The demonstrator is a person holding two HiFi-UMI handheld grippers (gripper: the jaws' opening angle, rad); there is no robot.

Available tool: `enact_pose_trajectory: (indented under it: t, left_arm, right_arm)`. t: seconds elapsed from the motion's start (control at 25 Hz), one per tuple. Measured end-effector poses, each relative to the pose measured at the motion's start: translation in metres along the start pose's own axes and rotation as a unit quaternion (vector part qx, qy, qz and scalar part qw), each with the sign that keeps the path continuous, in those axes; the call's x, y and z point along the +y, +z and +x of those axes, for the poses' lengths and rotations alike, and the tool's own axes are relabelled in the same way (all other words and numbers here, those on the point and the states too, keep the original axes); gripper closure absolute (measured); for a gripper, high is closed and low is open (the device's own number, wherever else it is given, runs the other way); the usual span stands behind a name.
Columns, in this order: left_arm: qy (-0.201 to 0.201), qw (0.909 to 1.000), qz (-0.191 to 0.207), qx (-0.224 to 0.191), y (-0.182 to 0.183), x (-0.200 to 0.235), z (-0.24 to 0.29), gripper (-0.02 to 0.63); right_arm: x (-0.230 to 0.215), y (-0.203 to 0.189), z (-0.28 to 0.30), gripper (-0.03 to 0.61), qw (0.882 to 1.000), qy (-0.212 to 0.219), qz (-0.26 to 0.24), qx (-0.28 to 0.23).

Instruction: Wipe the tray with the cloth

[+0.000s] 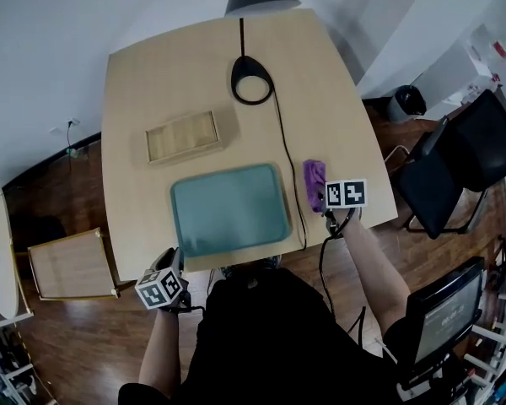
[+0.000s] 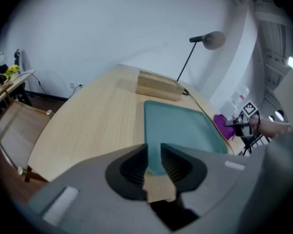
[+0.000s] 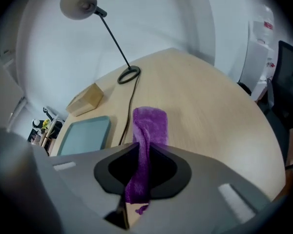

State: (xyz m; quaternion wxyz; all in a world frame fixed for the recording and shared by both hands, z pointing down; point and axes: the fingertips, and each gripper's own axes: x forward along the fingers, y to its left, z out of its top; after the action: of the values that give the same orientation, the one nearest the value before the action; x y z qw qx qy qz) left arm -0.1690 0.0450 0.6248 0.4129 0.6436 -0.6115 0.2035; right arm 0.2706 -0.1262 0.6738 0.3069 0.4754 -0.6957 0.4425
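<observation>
A pale wooden table (image 1: 152,91) with rounded corners stands on a dark plank floor (image 1: 67,194), close to white walls (image 1: 59,24). The teal tray (image 1: 229,209) lies flat near the table's near edge, empty. Behind it and a little apart sits a shallow wooden box (image 1: 182,137). A desk lamp's black ring base (image 1: 252,79) rests farther back, and its cord (image 1: 288,167) runs down the table along the tray's right side. The purple cloth (image 1: 314,182) lies just right of that cord, off the tray. The right gripper (image 3: 142,165) has its jaws pinched on the cloth's near end, while the rest of the cloth trails forward on the wood. The left gripper (image 2: 154,162) hangs at the table's near edge by the tray's corner, its jaws slightly apart with nothing between them. A black chair (image 1: 455,163) stands to the right of the table.
</observation>
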Motion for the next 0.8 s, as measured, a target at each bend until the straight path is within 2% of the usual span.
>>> enact_pose_trajectory:
  t: [0.2, 0.28, 0.36, 0.48, 0.52, 0.68, 0.8]
  left_arm:
    - [0.019, 0.9983, -0.022, -0.051, 0.006, -0.005, -0.038, 0.506]
    - [0.015, 0.9976, -0.022, -0.063, 0.006, -0.010, -0.047, 0.506]
    - [0.009, 0.9968, -0.015, -0.078, 0.011, -0.017, -0.054, 0.508]
    - [-0.011, 0.9937, 0.006, -0.111, 0.027, -0.030, -0.063, 0.513]
    - [-0.020, 0.9920, 0.016, -0.124, 0.033, -0.035, -0.067, 0.515]
    - [-0.062, 0.9814, 0.058, -0.172, 0.049, -0.057, -0.096, 0.523]
    - [-0.095, 0.9716, 0.081, -0.201, 0.042, -0.066, -0.124, 0.529]
  right_arm:
    - [-0.007, 0.000, 0.005, 0.483, 0.999, -0.015, -0.012, -0.030]
    - [-0.006, 0.002, -0.012, 0.434, 0.998, -0.025, 0.000, -0.064]
    - [-0.008, 0.009, -0.046, 0.445, 0.991, -0.056, 0.010, -0.124]
    - [0.000, 0.016, -0.106, 0.518, 0.973, -0.080, 0.018, -0.214]
    - [0.009, 0.015, -0.123, 0.543, 0.968, -0.071, 0.016, -0.238]
    - [0.073, 0.005, -0.188, 0.555, 0.948, -0.014, -0.022, -0.317]
    - [0.128, -0.016, -0.234, 0.569, 0.933, 0.018, -0.041, -0.358]
